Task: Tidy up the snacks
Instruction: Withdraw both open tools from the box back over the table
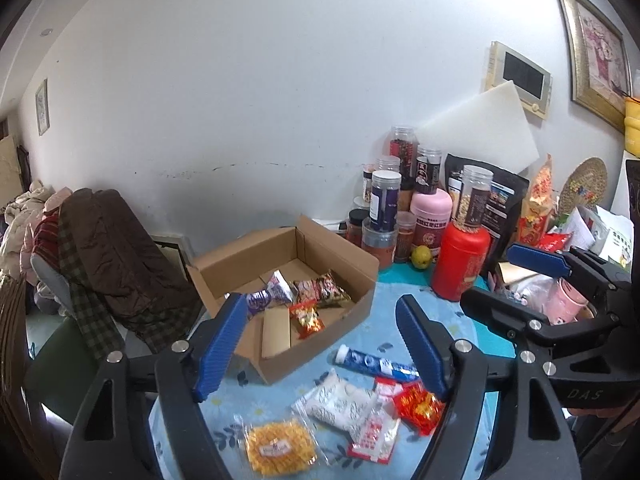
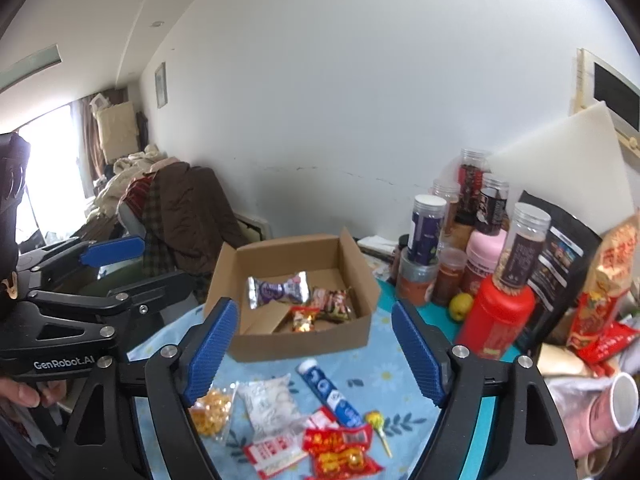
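Observation:
An open cardboard box [image 1: 362, 306] [image 2: 304, 340] stands on the blue floral cloth and holds a purple packet [image 1: 268, 296] [image 2: 278, 290], a dark packet [image 1: 326, 290] and a small red-gold one [image 1: 306, 318]. In front of it lie a blue tube [image 1: 376, 362] [image 2: 328, 392], a white packet [image 1: 336, 404] [image 2: 272, 404], a yellow snack bag [image 1: 280, 446] [image 2: 212, 408], a red-and-white packet [image 1: 374, 436], a red packet [image 1: 418, 406] [image 2: 340, 452] and a lollipop [image 2: 376, 420]. My left gripper [image 1: 324, 348] [image 2: 166, 264] hovers open above these, empty. My right gripper [image 2: 316, 352] [image 1: 488, 276] is open and empty too.
Several jars, a red canister [image 1: 460, 260] [image 2: 496, 320], a dark pouch and red bags crowd the table's right side against the wall. A small green fruit [image 1: 422, 257] sits by the jars. A pink cup [image 2: 612, 404] lies at the right. A chair heaped with clothes [image 1: 112, 248] stands left.

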A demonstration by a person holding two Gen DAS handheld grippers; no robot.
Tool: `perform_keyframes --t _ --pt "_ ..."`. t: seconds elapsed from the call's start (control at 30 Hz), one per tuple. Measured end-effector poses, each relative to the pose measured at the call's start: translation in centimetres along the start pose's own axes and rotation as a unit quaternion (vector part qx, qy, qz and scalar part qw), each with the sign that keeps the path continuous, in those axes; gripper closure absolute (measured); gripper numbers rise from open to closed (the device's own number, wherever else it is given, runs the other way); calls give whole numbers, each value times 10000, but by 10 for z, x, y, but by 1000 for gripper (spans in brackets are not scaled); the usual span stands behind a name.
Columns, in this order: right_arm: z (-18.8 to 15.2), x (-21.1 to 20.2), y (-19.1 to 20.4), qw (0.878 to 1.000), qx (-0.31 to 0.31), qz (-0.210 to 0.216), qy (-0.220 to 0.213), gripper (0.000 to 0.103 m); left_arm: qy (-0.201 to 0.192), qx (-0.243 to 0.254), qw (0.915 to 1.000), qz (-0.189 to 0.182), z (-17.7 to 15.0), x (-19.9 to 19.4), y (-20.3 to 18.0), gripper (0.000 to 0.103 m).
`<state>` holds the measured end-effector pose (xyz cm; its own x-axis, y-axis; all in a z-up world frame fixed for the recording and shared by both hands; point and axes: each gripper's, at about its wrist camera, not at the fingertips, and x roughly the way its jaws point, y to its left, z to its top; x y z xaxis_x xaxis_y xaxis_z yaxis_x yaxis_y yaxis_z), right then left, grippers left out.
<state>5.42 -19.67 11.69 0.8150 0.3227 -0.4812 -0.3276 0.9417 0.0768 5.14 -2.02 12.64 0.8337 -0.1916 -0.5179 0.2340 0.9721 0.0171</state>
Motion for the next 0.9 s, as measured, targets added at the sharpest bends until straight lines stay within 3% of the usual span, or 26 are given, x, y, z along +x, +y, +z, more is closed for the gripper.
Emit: perform_keyframes --t 0.53,0.9 --pt "-65 -32 20 9996 112 33 266 16 280 -166 9994 -124 -64 -27 -11 25" --pt "-101 -20 32 9984 98 -21 565 16 620 -618 9960 -158 -105 -14 6 25"
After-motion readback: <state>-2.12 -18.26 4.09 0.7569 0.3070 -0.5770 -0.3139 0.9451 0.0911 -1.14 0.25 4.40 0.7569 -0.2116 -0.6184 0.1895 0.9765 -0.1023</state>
